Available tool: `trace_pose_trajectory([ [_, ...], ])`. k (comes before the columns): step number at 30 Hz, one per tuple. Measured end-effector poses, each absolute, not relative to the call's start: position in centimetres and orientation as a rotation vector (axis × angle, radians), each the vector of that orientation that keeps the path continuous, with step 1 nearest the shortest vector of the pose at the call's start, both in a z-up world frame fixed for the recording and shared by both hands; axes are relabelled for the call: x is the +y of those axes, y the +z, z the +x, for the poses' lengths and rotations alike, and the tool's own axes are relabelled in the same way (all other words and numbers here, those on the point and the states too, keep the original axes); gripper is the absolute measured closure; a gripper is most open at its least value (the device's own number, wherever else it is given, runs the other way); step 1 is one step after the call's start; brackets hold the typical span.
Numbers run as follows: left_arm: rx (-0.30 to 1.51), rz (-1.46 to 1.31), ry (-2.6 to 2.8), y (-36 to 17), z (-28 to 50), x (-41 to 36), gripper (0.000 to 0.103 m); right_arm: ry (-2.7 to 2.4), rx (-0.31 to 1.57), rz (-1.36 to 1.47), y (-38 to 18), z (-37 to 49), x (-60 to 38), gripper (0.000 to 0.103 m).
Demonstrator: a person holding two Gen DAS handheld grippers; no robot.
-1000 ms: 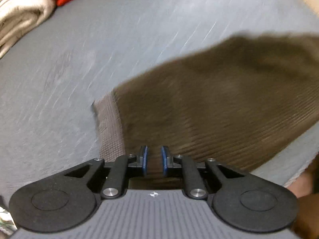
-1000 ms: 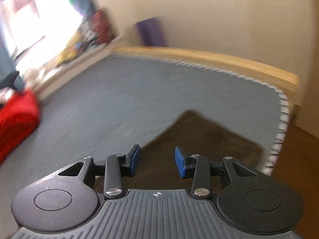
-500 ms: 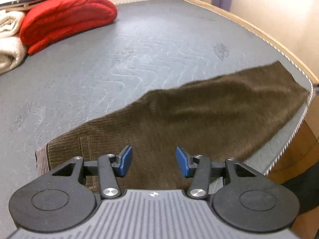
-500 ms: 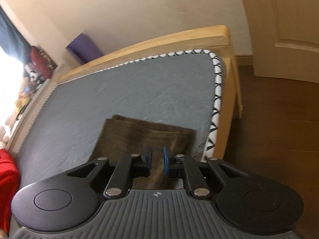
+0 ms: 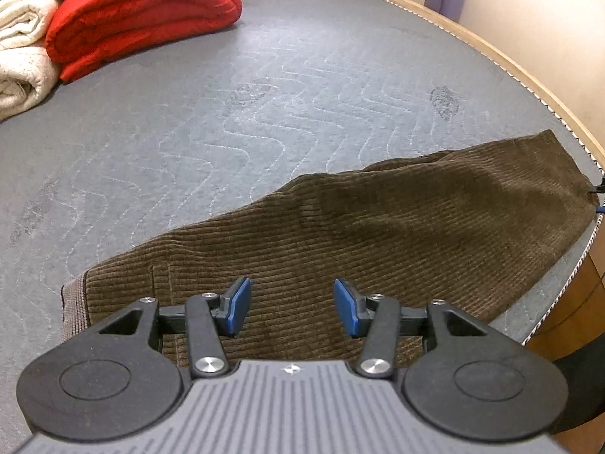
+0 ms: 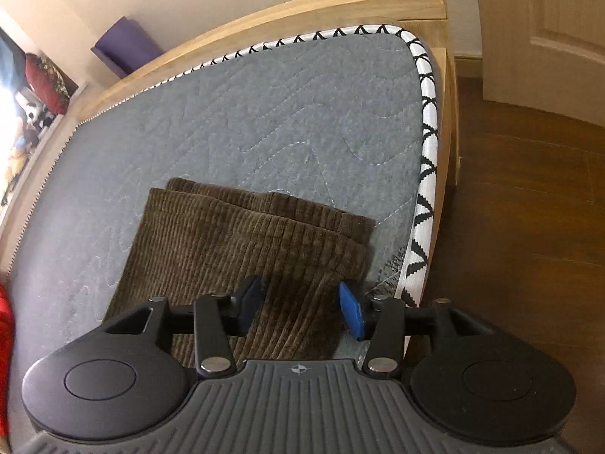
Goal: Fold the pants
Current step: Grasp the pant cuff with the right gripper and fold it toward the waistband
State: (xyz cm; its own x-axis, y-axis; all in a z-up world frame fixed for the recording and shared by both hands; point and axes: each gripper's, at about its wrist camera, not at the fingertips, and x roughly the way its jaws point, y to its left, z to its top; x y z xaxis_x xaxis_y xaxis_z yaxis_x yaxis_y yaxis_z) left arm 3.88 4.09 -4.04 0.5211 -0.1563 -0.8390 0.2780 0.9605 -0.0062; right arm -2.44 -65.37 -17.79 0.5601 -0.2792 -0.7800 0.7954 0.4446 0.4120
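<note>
left gripper (image 5: 292,304) gapes empty over the pants (image 5: 378,234); right gripper (image 6: 300,304) is opening over the cuffs at lower centre, which could slide off the mattress (image 6: 264,113) edge

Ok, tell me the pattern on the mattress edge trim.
White with black triangles on the mattress edge trim, clearest in the right wrist view.
</note>
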Motion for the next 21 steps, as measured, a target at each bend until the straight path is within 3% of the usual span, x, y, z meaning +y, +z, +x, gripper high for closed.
trace_pose_trajectory([
  [5,0.981,0.110,-0.258,-3.6,3.9,4.9,0.049,-0.832,0.636,0.923,-16.2,-4.0,-64.9,0.054],
  [13,0.978,0.117,-0.271,-3.5,3.2,5.3,0.049,-0.801,0.659,0.904,-18.8,-2.6,-65.7,0.055],
  [17,0.980,0.106,-0.247,-3.4,3.2,6.3,0.049,-0.792,0.635,0.906,-18.6,-2.1,-65.6,0.081],
  [21,0.971,0.073,-0.218,-2.9,3.5,7.4,0.049,-0.787,0.567,0.899,-16.4,-2.1,-64.5,0.087],
])
